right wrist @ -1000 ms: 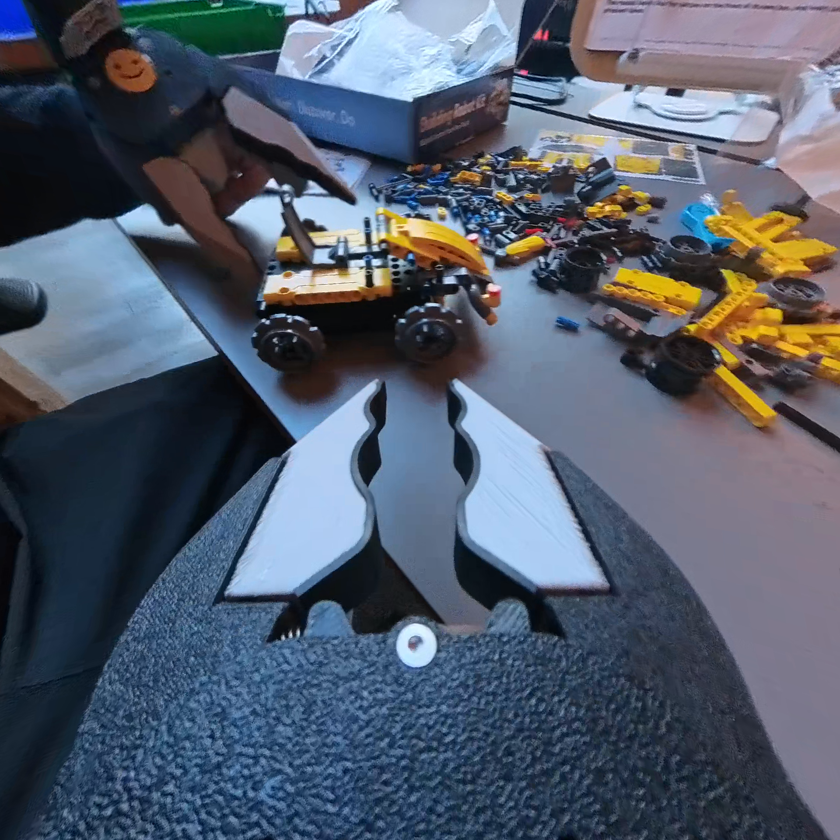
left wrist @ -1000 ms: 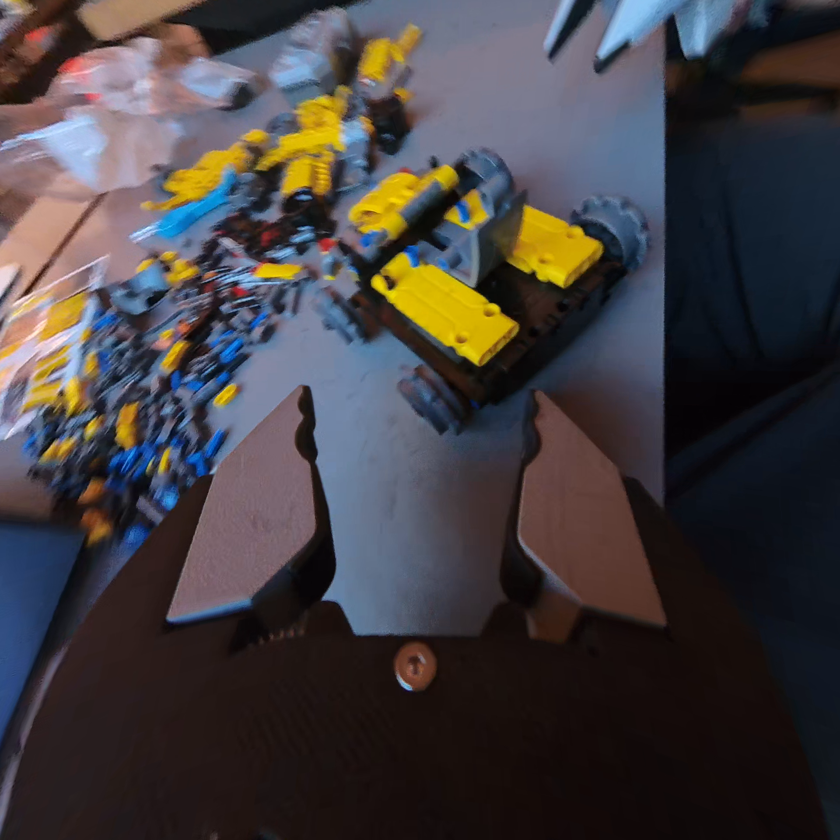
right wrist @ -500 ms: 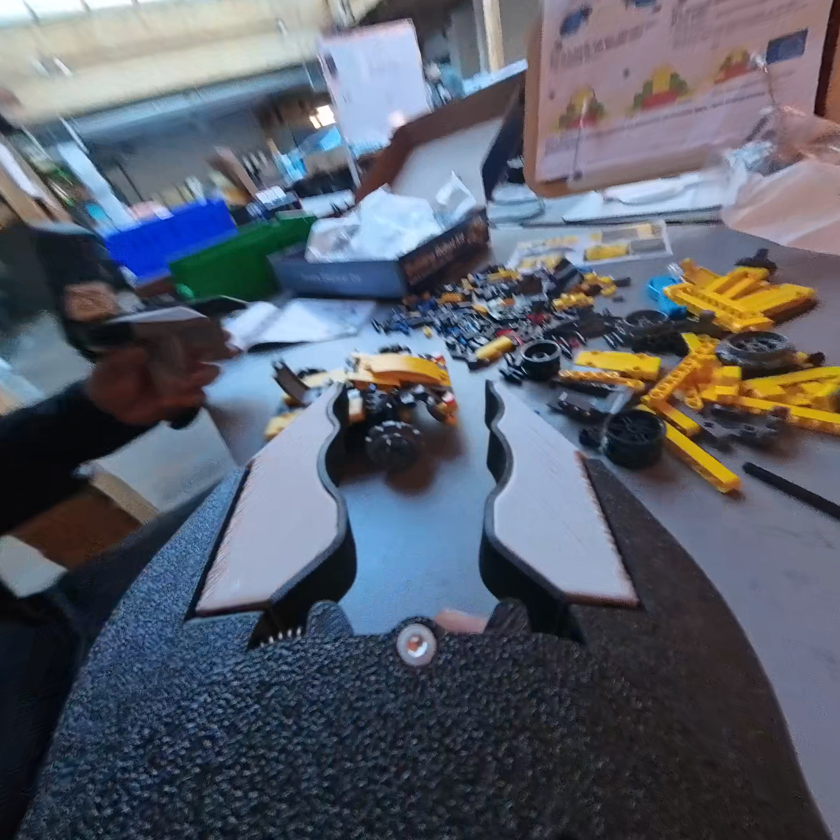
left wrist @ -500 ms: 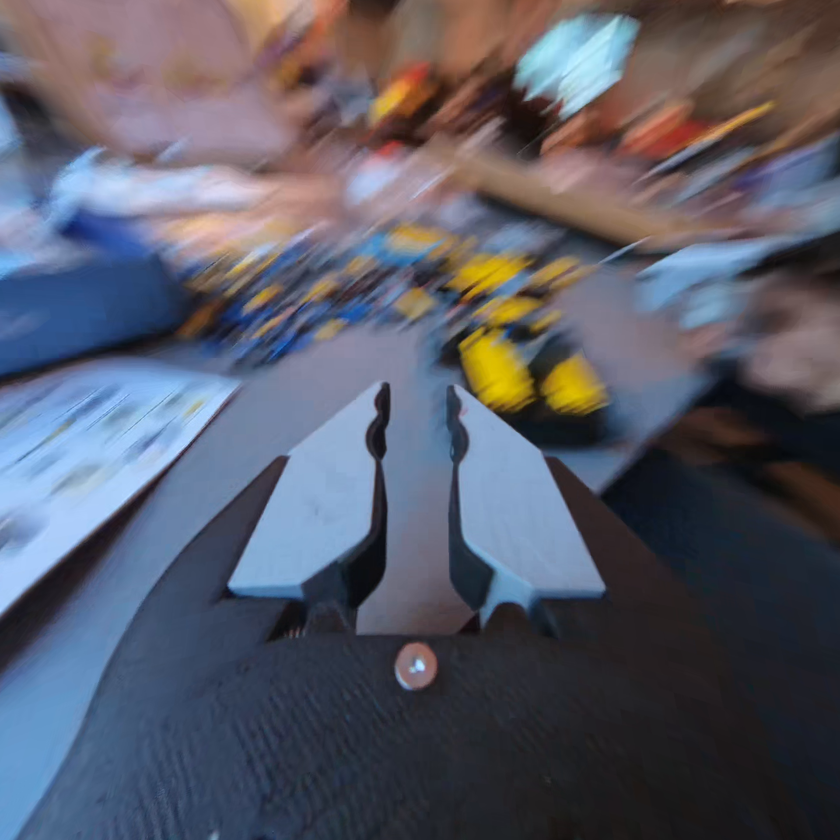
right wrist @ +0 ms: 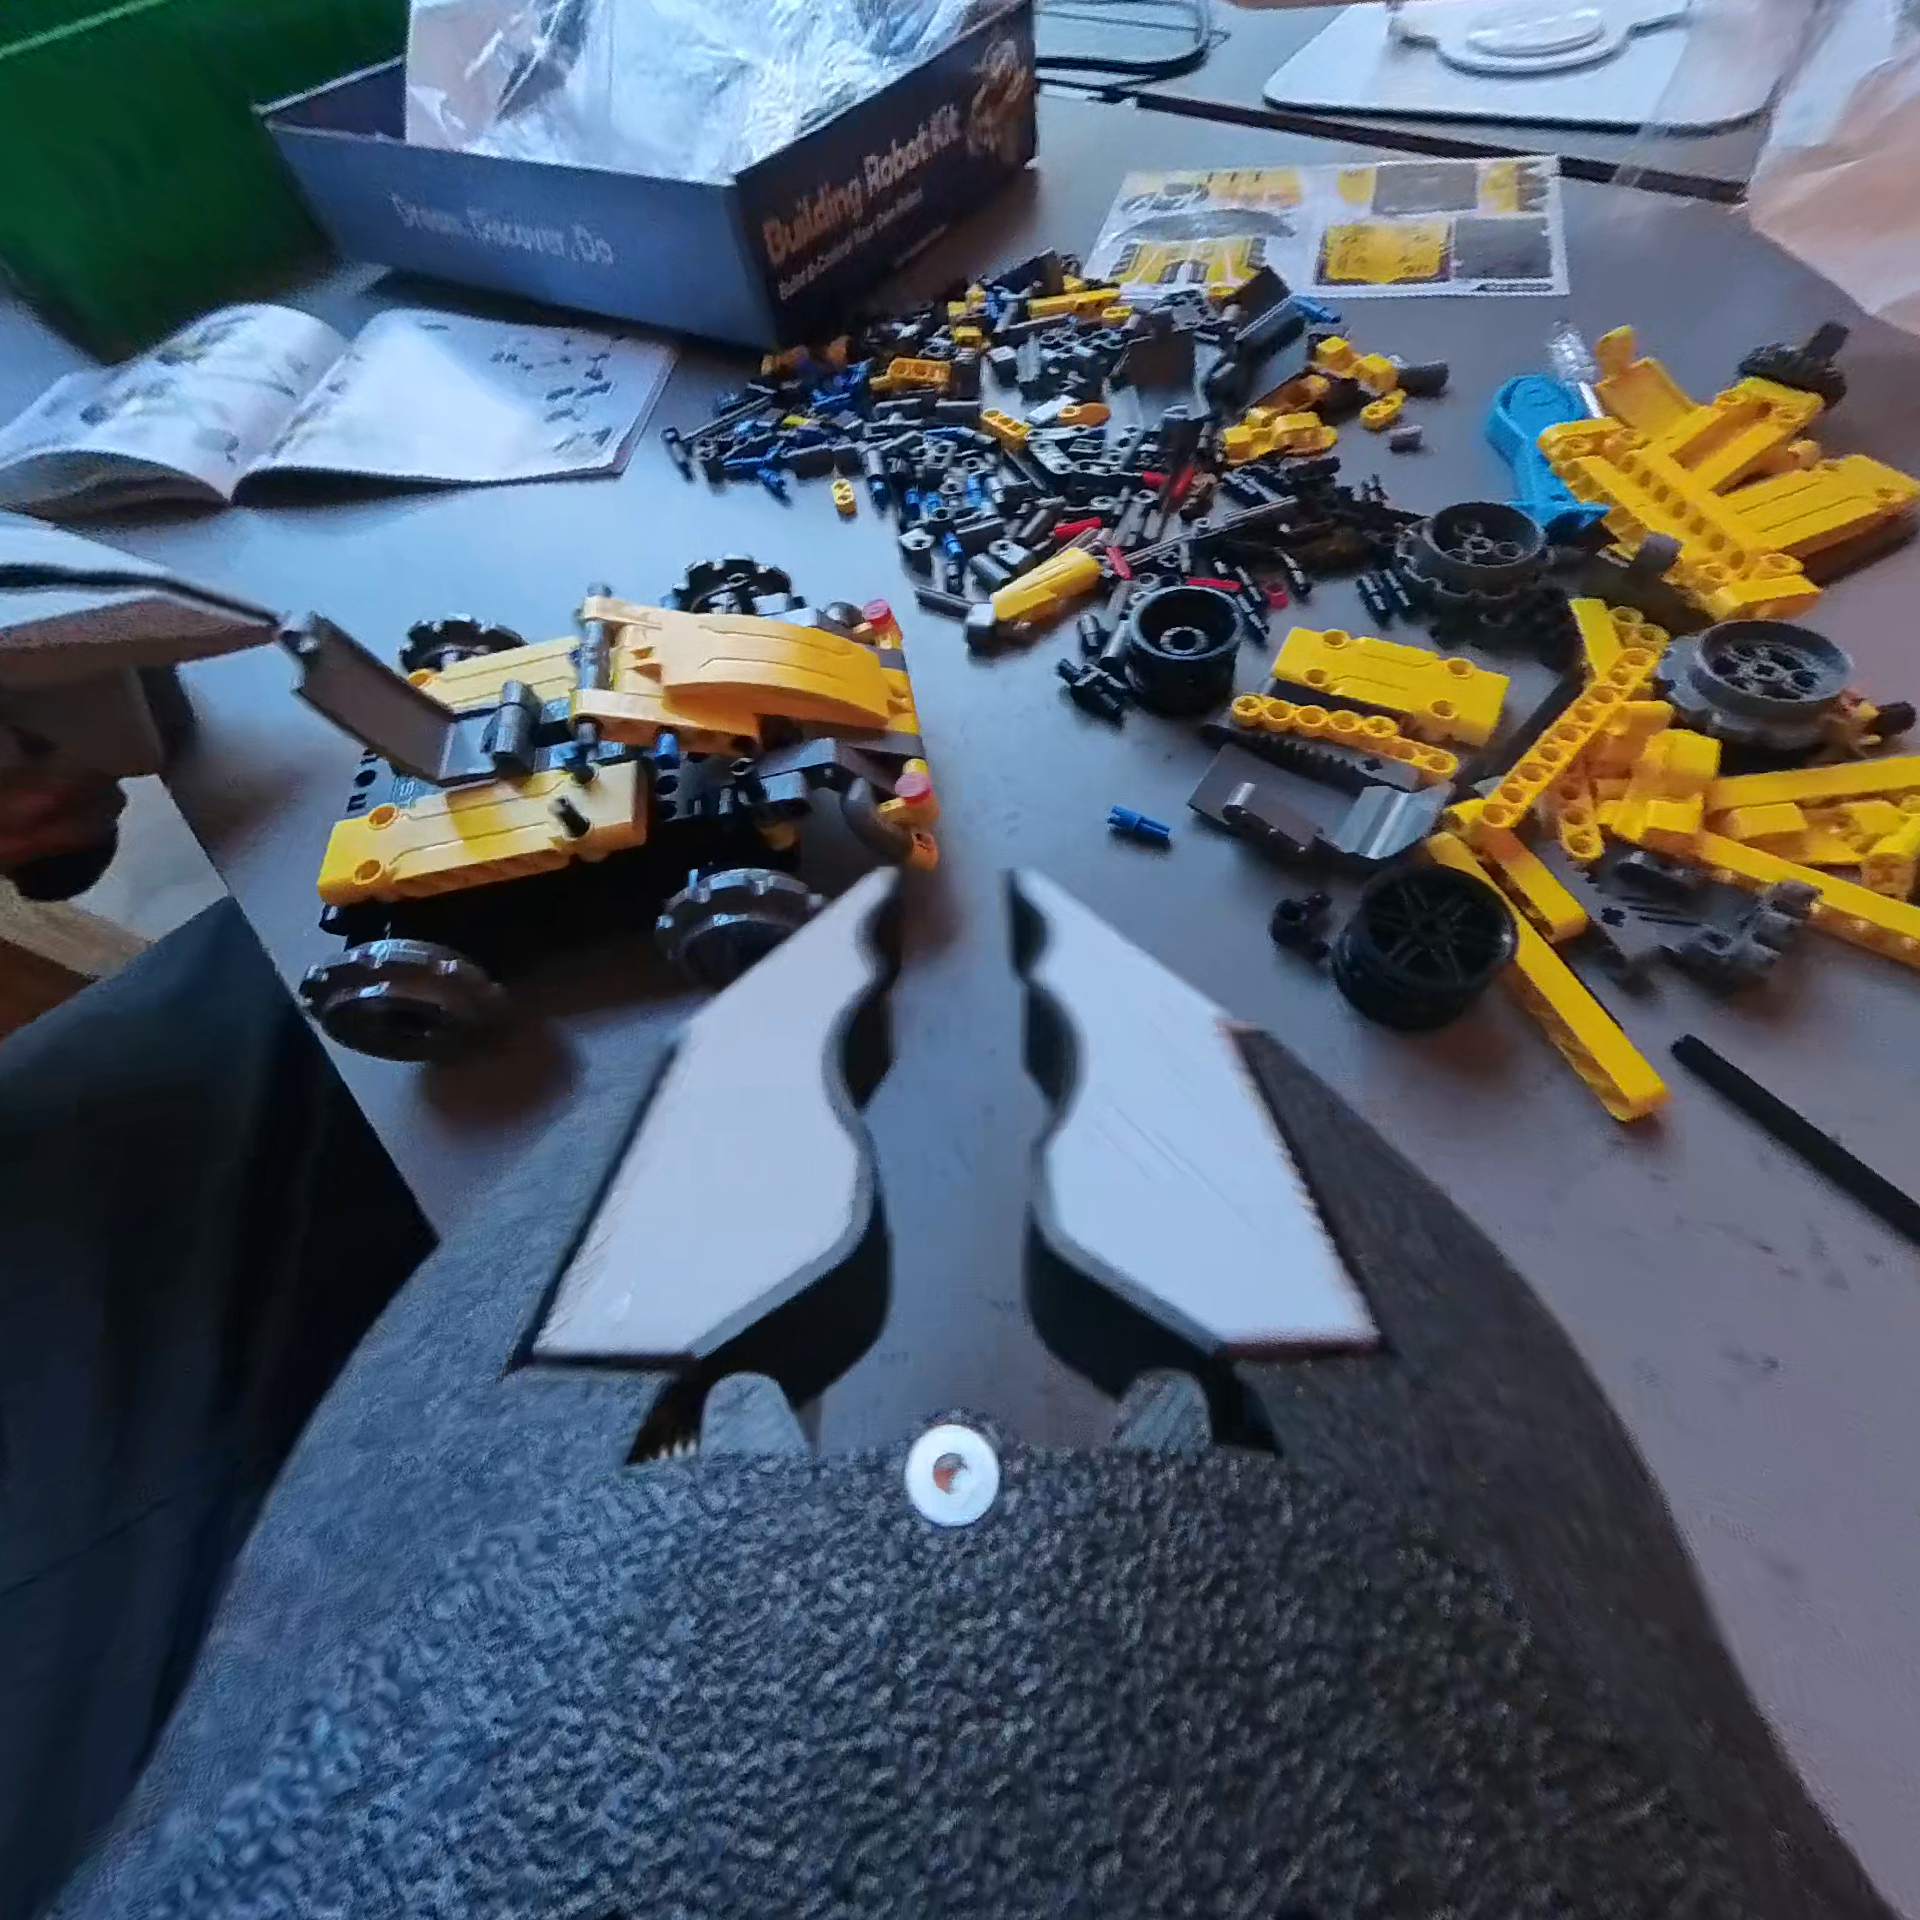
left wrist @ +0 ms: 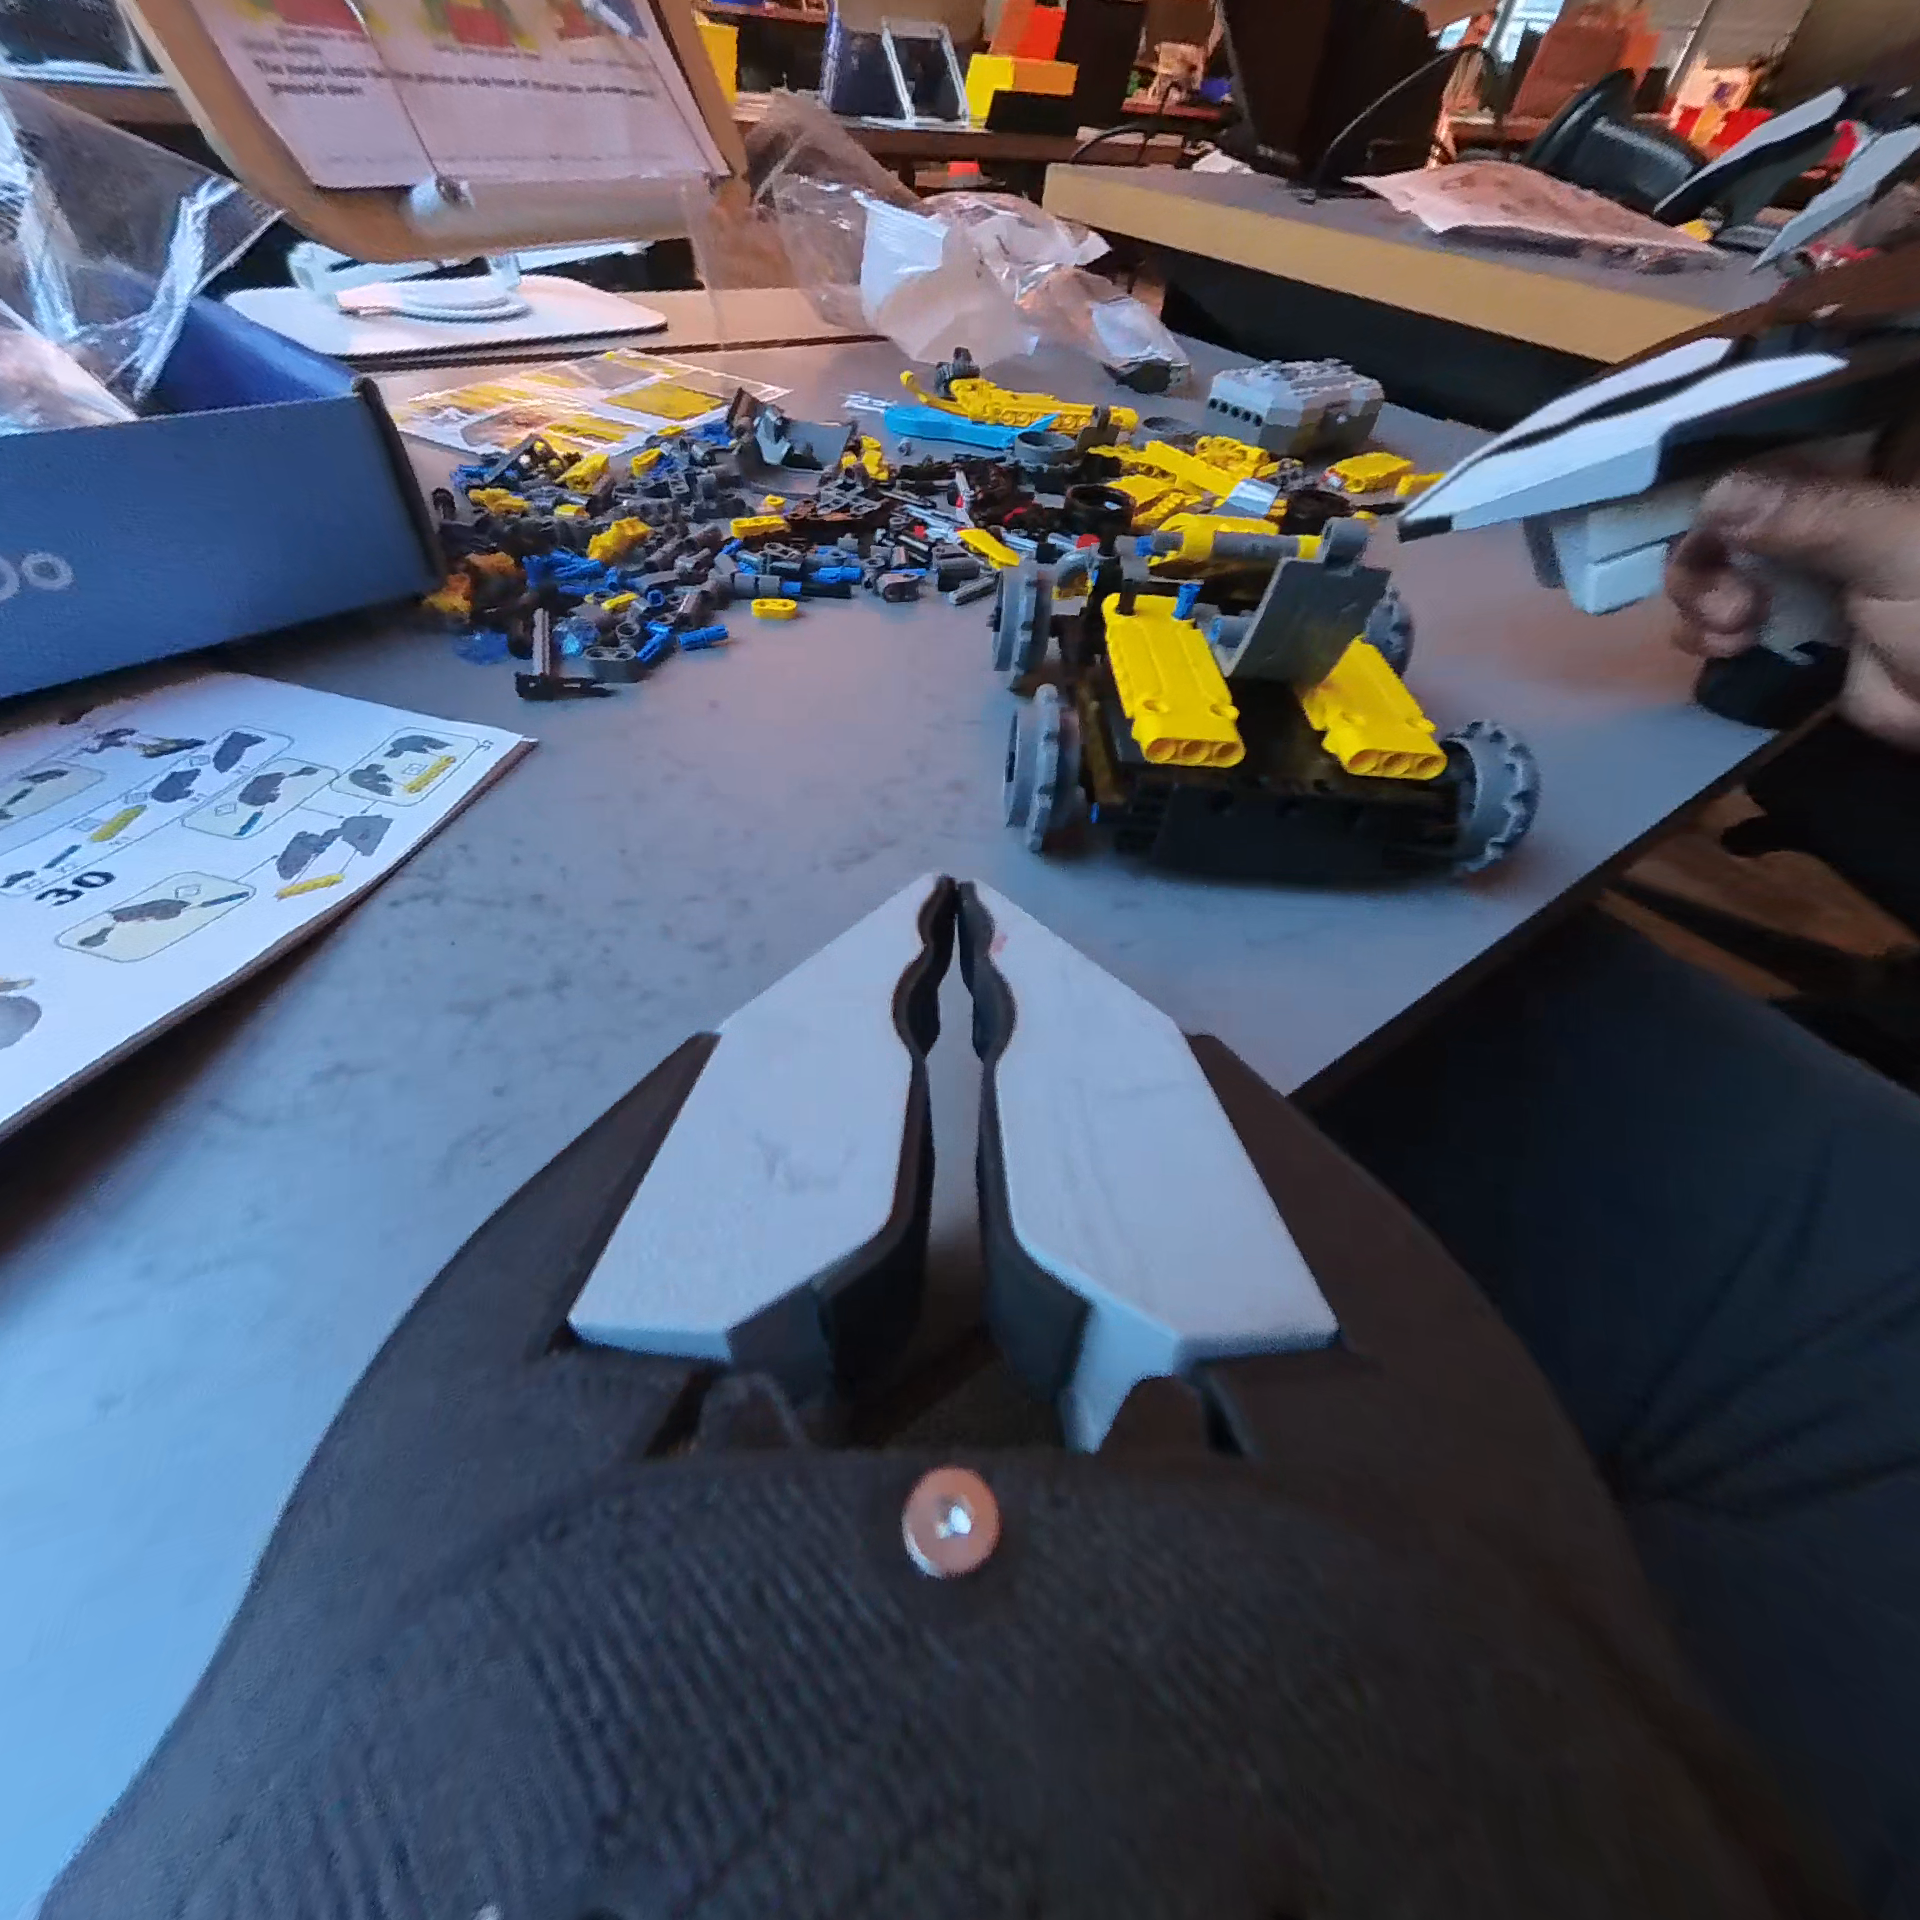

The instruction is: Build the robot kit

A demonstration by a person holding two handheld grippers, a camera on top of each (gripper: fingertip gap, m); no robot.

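Observation:
A partly built yellow and black brick car [left wrist: 1247, 727] with grey wheels stands on the grey table [left wrist: 675, 987] near its edge. My left gripper [left wrist: 948, 896] is shut and empty, held low over the table short of the car's rear. My right gripper [right wrist: 956, 883] is open by a narrow gap and empty, its tips just past the car's [right wrist: 623, 748] front wheel. In the right wrist view the left gripper [right wrist: 125, 623] points at the car's raised grey flap [right wrist: 364, 696]. In the left wrist view the right gripper [left wrist: 1621, 457] hovers beyond the car.
Loose small parts [right wrist: 1039, 447] lie in a heap behind the car, with yellow beams [right wrist: 1662, 748] and black wheels [right wrist: 1423, 945] to the right. A blue box [left wrist: 187, 520], an open instruction booklet [left wrist: 208, 831], a sticker sheet [right wrist: 1340, 229] and plastic bags [left wrist: 966, 260] lie around.
My left gripper has gone from wide open to shut and swung back from above the car to a low position behind it. My right gripper opened wide, then narrowed again.

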